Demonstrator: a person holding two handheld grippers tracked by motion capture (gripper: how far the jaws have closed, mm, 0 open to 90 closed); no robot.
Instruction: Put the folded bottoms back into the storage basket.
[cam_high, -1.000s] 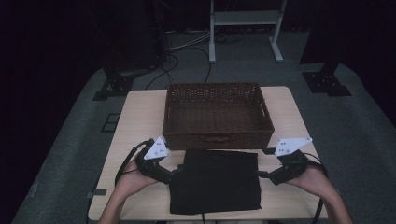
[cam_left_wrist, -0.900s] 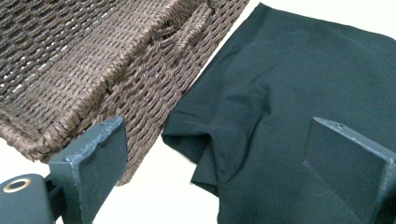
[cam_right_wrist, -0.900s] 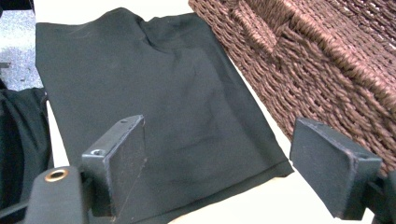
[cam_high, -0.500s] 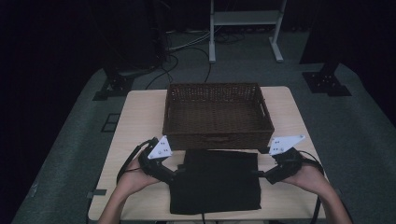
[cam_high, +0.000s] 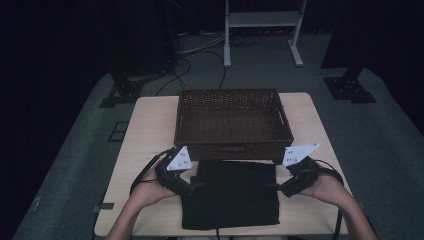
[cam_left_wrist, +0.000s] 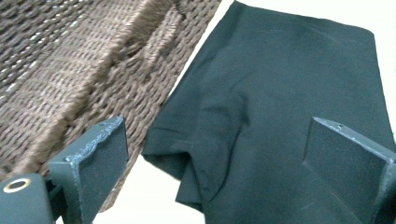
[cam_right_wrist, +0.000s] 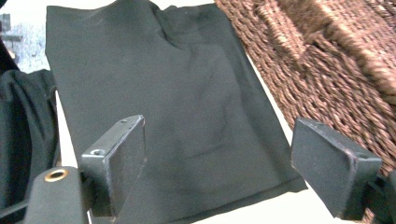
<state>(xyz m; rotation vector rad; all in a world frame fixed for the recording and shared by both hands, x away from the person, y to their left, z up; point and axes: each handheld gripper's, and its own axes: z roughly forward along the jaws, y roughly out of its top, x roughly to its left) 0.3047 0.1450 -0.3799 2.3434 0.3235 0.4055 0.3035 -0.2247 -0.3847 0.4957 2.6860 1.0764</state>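
Note:
A folded black cloth (cam_high: 232, 197) lies flat at the table's near edge, just in front of a brown wicker basket (cam_high: 232, 122). My left gripper (cam_high: 191, 186) sits at the cloth's left edge and my right gripper (cam_high: 278, 189) at its right edge. In the left gripper view the left gripper (cam_left_wrist: 219, 154) is open, its jaws straddling the cloth (cam_left_wrist: 289, 84) where a rumpled corner flap lies beside the basket wall (cam_left_wrist: 93, 60). In the right gripper view the right gripper (cam_right_wrist: 219, 158) is open over the cloth (cam_right_wrist: 163, 93), close to its edge, with the basket (cam_right_wrist: 336, 65) at the right.
The wooden table (cam_high: 150, 130) shows bare strips left and right of the basket. The basket's inside looks empty. A white metal stand (cam_high: 262, 30) and cables (cam_high: 195, 55) are on the floor beyond the table. A dark bundle (cam_right_wrist: 23, 130) sits at the left in the right gripper view.
Both grippers have crept inward toward the cloth's side edges and slightly forward. The cloth and the basket have not moved.

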